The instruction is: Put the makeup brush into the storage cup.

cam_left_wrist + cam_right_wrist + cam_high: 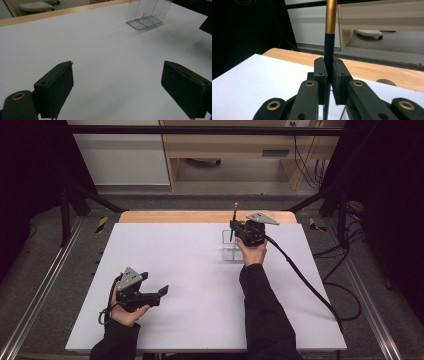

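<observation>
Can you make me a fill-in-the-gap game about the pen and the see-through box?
1. The right gripper is shut on a dark pen with a ____ upper part.
2. The pen stands ____, above the clear plastic holder.
3. The left gripper has its jaws wide ____, with nothing between them.
4. The table top is ____ in colour.

Missing words: gold; upright; open; white

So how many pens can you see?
1. The pen stands upright, clamped in the right gripper over the clear holder. Others could be hidden behind the hand.
</observation>
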`<state>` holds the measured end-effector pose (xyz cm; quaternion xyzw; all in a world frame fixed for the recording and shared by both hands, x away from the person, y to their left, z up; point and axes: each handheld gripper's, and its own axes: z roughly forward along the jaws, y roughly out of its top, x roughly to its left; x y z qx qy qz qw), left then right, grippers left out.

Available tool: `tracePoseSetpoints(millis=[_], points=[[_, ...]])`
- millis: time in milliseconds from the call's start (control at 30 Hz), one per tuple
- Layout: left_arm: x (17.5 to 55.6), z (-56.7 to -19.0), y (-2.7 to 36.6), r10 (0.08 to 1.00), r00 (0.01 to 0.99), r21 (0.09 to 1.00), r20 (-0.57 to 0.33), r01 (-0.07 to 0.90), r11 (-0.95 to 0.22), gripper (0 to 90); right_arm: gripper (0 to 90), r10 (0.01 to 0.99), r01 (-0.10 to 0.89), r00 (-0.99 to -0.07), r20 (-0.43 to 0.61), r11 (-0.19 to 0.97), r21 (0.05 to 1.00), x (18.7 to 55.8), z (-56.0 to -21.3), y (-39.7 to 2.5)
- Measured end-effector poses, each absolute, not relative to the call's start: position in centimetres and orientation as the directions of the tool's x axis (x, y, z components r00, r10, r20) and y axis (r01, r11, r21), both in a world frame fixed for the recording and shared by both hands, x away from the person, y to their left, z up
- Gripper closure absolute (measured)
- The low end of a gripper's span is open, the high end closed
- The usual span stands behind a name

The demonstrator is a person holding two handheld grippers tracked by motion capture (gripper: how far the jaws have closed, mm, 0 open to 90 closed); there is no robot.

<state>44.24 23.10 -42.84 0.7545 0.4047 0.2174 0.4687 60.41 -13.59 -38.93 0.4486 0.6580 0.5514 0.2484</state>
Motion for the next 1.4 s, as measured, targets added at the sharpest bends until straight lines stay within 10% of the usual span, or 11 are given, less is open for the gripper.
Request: tracePoseSetpoints(millis=[1400], points=[[44.3, -43.0, 22.9, 0.811, 0.583, 0.877, -0.043, 0.411, -0.249, 10.4, 82.6, 0.87, 0.381, -0.468, 0.155, 0.04, 0.924, 59.4, -43.0, -13.1]])
